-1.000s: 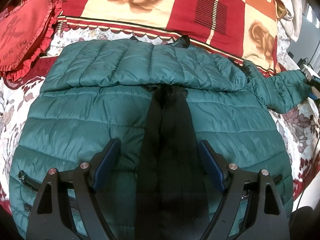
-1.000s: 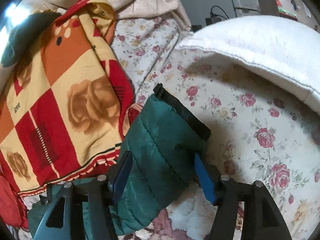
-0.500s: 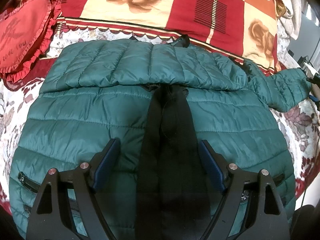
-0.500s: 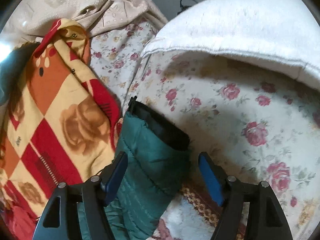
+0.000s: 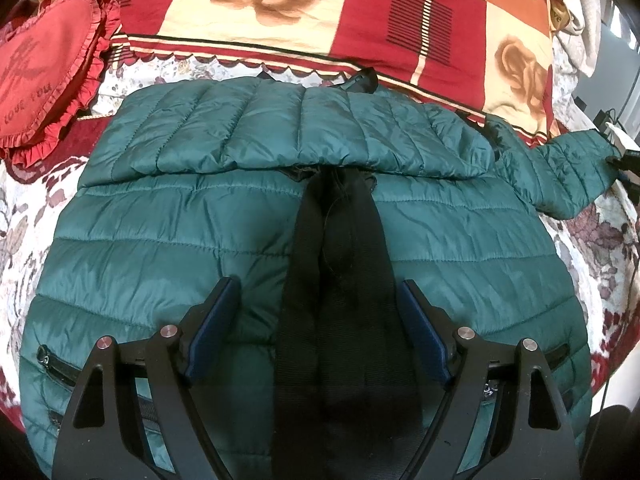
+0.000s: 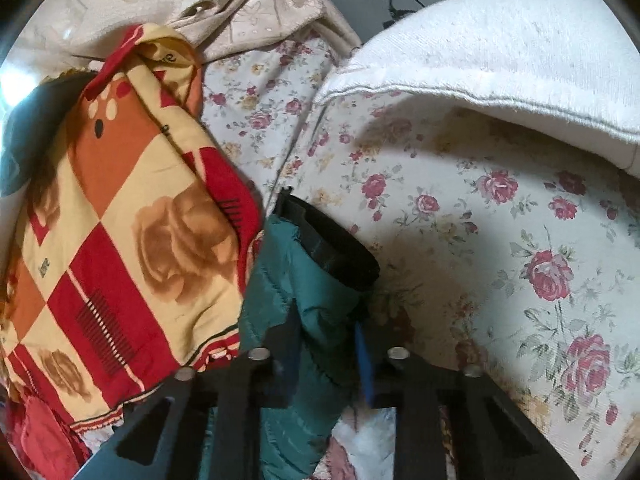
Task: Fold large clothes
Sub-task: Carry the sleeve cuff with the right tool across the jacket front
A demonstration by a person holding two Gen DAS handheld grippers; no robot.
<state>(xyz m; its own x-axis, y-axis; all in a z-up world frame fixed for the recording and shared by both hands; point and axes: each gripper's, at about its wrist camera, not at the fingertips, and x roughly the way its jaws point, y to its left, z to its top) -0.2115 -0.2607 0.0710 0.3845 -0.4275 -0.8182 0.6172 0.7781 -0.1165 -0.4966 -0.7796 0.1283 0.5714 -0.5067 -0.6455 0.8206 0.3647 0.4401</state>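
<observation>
A dark green quilted jacket (image 5: 168, 248) lies flat on the bed, front up, with a black strip (image 5: 340, 288) running down its middle. One sleeve is folded across the chest (image 5: 280, 132). The other sleeve (image 5: 560, 176) stretches out to the right. My left gripper (image 5: 318, 320) hovers open over the jacket's lower middle, its jaws either side of the black strip. In the right wrist view my right gripper (image 6: 326, 344) is shut on the green sleeve (image 6: 316, 292) just behind its black cuff (image 6: 332, 244).
A red, cream and orange rose-patterned blanket (image 5: 320, 12) lies behind the jacket. A red heart-shaped frilled cushion (image 5: 44, 76) sits at the far left. The bed has a floral sheet (image 6: 500, 248). A white pillow (image 6: 500, 52) lies at the right, a beige cloth (image 6: 224, 8) behind.
My right gripper's jaws, wide apart around the sleeve before, have closed and now pinch it behind the cuff. The left gripper and the jacket body have not moved.
</observation>
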